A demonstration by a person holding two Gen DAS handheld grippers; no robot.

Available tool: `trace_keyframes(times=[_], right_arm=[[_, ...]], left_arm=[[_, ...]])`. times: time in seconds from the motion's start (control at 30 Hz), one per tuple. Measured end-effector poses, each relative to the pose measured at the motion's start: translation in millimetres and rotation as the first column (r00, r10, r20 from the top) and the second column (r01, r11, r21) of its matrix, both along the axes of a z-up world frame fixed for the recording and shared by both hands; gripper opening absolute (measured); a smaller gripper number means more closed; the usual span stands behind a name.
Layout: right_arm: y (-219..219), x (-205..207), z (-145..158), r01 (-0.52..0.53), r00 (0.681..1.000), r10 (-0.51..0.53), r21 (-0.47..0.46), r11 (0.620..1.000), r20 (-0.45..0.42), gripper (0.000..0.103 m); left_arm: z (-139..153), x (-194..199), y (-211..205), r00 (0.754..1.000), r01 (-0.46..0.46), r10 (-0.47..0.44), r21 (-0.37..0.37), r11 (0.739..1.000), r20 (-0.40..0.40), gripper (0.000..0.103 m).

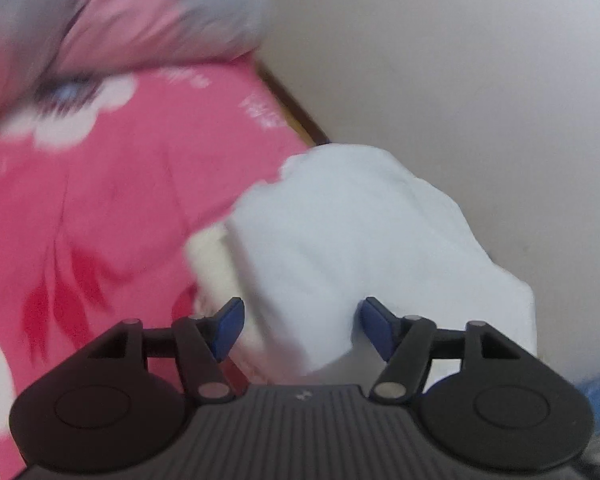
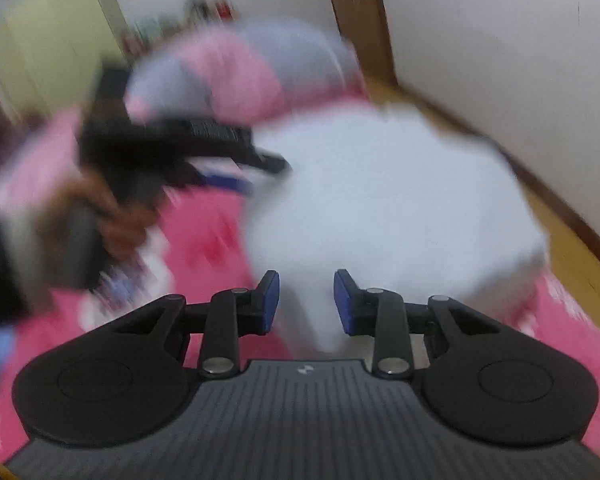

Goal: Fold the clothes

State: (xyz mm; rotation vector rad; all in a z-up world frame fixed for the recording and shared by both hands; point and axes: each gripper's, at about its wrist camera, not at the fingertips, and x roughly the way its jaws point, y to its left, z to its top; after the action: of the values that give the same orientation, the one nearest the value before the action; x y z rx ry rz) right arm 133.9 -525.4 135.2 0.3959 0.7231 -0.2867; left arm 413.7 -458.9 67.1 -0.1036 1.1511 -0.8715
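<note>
Jaws apart on left gripper (image 1: pixel 298 328) & right gripper (image 2: pixel 306 302), white garment (image 2: pixel 380 208) between, unclamped, on pink bedsheet (image 1: pixel 100 208).

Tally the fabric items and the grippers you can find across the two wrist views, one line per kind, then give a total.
White garment: 1
Pink floral bedsheet: 1
Pink and grey pillow: 1
Grippers, left gripper and right gripper: 2
Total: 5
</note>
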Motion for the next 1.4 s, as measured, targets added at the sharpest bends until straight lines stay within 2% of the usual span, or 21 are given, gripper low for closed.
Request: trace_keyframes(times=[0.03, 0.1, 0.2, 0.3, 0.37, 0.47, 0.57, 0.67, 0.77, 0.9, 0.97, 1.0, 1.07, 1.1, 1.17, 1.23, 1.27, 1.33, 1.4], right_arm=[[-1.4, 1.1, -4.1, 0.002, 1.0, -0.002, -0.006, 1.0, -0.016, 0.028], [-1.5, -6.8, 8.4, 0.015, 0.999, -0.014, -0.016, 1.0, 0.039, 0.03], [8.9, -19.7, 26.0, -0.003, 0.994, 0.008, -0.041, 0.999, 0.113, 0.03], [37.7, -23.8, 23.3, -0.078, 0.99, 0.076, 0.012, 0.997, 0.119, 0.03], [67.0, -19.9, 6.6, -0.141, 0.985, 0.136, 0.039, 0.989, 0.107, 0.03], [111.3, -6.9, -24.9, -0.19, 0.972, 0.188, -0.005, 0.982, 0.143, 0.03], [136.8, 13.4, -54.1, -0.142, 0.964, 0.144, -0.026, 0.99, 0.223, 0.03], [151.2, 35.3, -86.5, -0.072, 0.953, 0.067, 0.005, 0.997, 0.296, 0.03], [172.4, 51.8, -112.1, -0.076, 0.928, 0.069, 0.005, 0.997, 0.366, 0.031], [202.0, 70.4, -150.3, -0.137, 0.896, 0.148, -0.056, 0.989, 0.419, 0.033], [210.4, 63.7, -169.7, -0.153, 0.884, 0.159, -0.049, 0.987, 0.439, 0.037], [214.4, 57.9, -179.3, -0.16, 0.878, 0.162, -0.044, 0.986, 0.45, 0.043], [217.7, 45.7, -199.0, -0.169, 0.875, 0.159, -0.02, 0.985, 0.457, 0.044], [215.7, 43.0, -201.4, -0.172, 0.883, 0.15, 0.01, 0.985, 0.444, 0.044], [207.2, 30.5, -194.2, -0.18, 0.867, 0.126, 0.067, 0.981, 0.482, 0.044], [203.1, 10.3, -184.9, -0.141, 0.827, 0.076, 0.075, 0.987, 0.557, 0.048], [203.1, 2.9, -181.3, -0.127, 0.819, 0.065, 0.071, 0.989, 0.569, 0.049], [206.6, -7.3, -174.5, -0.096, 0.826, 0.053, 0.047, 0.994, 0.562, 0.05], [212.7, -23.8, -165.5, -0.065, 0.84, 0.047, 0.014, 0.998, 0.54, 0.05]], left_arm=[[-3.1, 3.2, 6.5, 0.999, -0.039, 0.039, -0.014, 0.999, -0.034, 0.066], [9.5, 5.5, 32.2, 0.996, -0.089, 0.088, -0.061, 0.994, -0.028, 0.067], [28.5, -0.1, 73.8, 0.99, -0.135, 0.138, -0.084, 0.987, 0.038, 0.072], [34.9, -9.1, 116.5, 0.983, -0.167, 0.172, -0.078, 0.983, 0.07, 0.073], [35.7, -15.5, 144.0, 0.979, -0.169, 0.175, -0.055, 0.984, 0.11, 0.073], [27.4, -28.0, 185.1, 0.968, -0.146, 0.144, -0.004, 0.989, 0.207, 0.077], [11.1, -40.1, 228.2, 0.944, -0.145, 0.129, 0.031, 0.989, 0.305, 0.083], [-7.6, -52.4, 272.3, 0.925, -0.177, 0.156, 0.031, 0.984, 0.347, 0.083], [-25.0, -65.5, 308.6, 0.911, -0.194, 0.181, -0.002, 0.981, 0.37, 0.085], [-46.5, -87.9, 340.5, 0.888, -0.213, 0.202, -0.019, 0.977, 0.413, 0.086], [-55.3, -101.5, 347.4, 0.884, -0.198, 0.188, -0.023, 0.98, 0.429, 0.086], [-56.8, -110.7, 349.6, 0.878, -0.187, 0.176, -0.02, 0.982, 0.445, 0.086], [-56.9, -131.6, 353.7, 0.86, -0.171, 0.152, -0.005, 0.985, 0.487, 0.086], [-55.7, -143.0, 355.9, 0.847, -0.167, 0.141, 0.006, 0.986, 0.512, 0.086], [-49.2, -168.1, 367.7, 0.815, -0.198, 0.175, -0.018, 0.98, 0.553, 0.086], [-38.2, -197.3, 381.2, 0.8, -0.234, 0.221, -0.05, 0.971, 0.557, 0.086], [-32.7, -211.1, 389.2, 0.803, -0.266, 0.262, -0.072, 0.961, 0.536, 0.087], [-23.5, -234.9, 397.2, 0.813, -0.274, 0.28, -0.089, 0.958, 0.51, 0.088], [-14.1, -257.2, 395.7, 0.794, -0.285, 0.264, -0.048, 0.957, 0.548, 0.088]])
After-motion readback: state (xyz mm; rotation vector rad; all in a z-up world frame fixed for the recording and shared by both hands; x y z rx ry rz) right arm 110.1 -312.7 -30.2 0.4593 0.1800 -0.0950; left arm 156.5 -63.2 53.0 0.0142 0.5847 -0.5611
